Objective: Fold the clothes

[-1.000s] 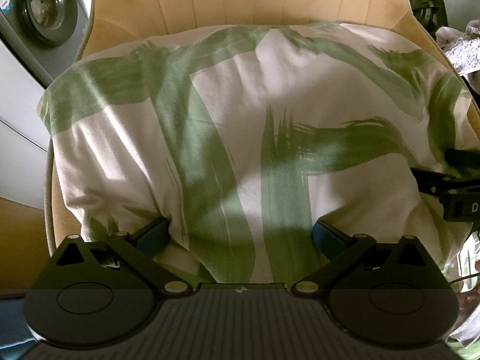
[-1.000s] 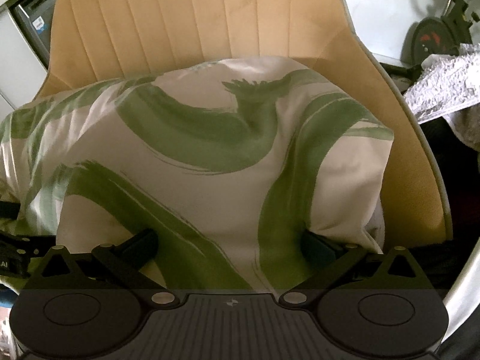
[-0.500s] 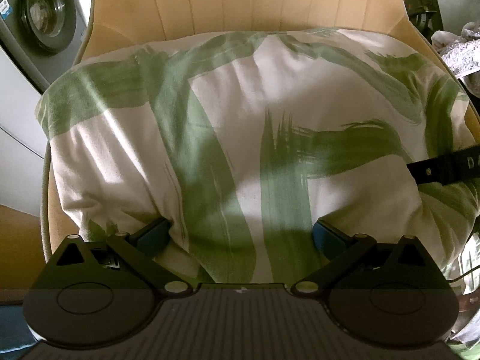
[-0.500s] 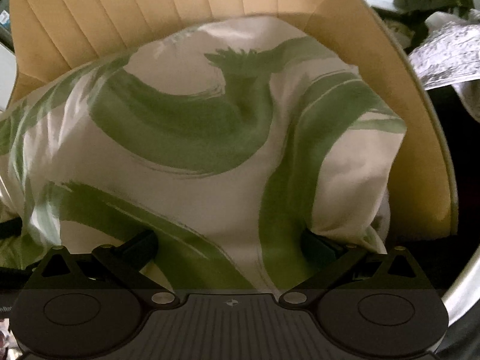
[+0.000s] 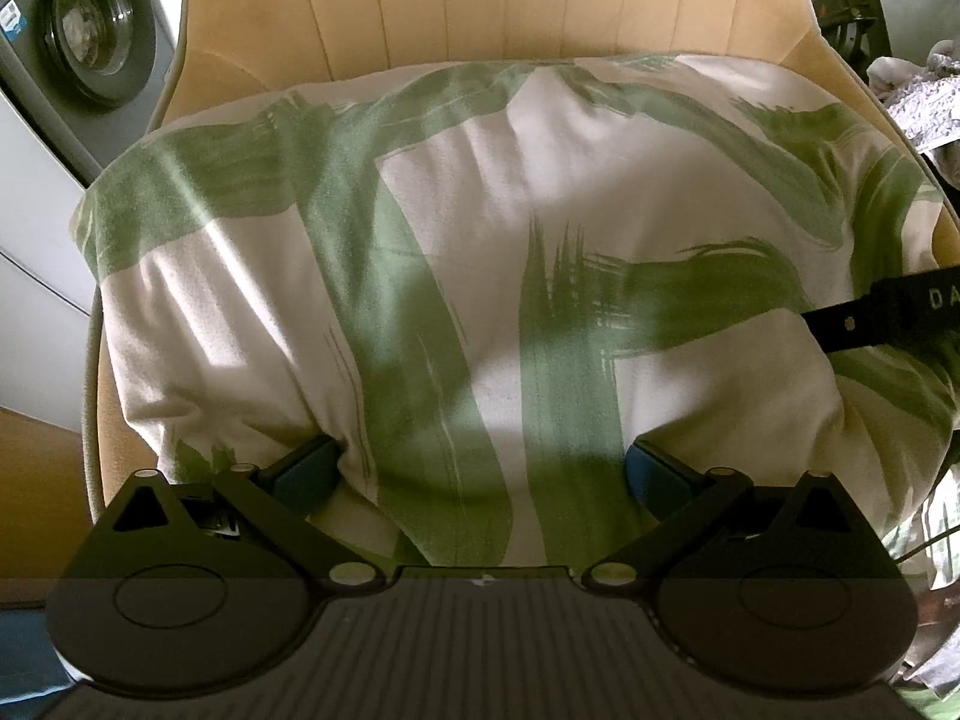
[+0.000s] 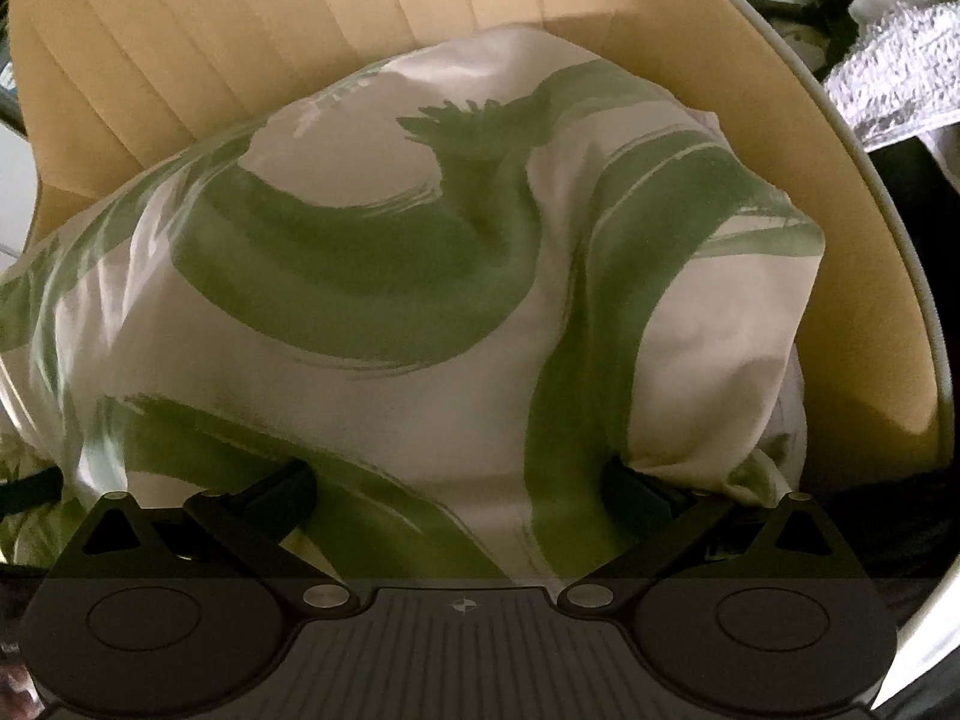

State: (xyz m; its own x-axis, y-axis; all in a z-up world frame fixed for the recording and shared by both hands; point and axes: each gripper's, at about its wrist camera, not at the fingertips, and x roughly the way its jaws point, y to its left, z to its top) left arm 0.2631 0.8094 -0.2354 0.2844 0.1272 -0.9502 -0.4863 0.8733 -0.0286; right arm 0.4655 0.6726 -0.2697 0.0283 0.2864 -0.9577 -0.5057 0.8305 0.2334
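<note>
Since a second ago your right gripper (image 6: 456, 480) has pushed forward and risen, so the cloth fills more of its view, while your left gripper (image 5: 480, 474) has barely shifted. Both grippers have their fingers spread wide with the white-and-green garment (image 5: 480, 252) bunched between them; whether they pinch it firmly you cannot tell. It lies heaped on the seat of the tan chair (image 5: 540, 0). You seem mid-fold, carrying the near edge toward the backrest. Next, lay that edge down evenly and keep both sides level.

right tool (image 6: 459, 483) nearer chair back (image 6: 240, 42), cloth (image 6: 420, 312) bunched higher
</note>
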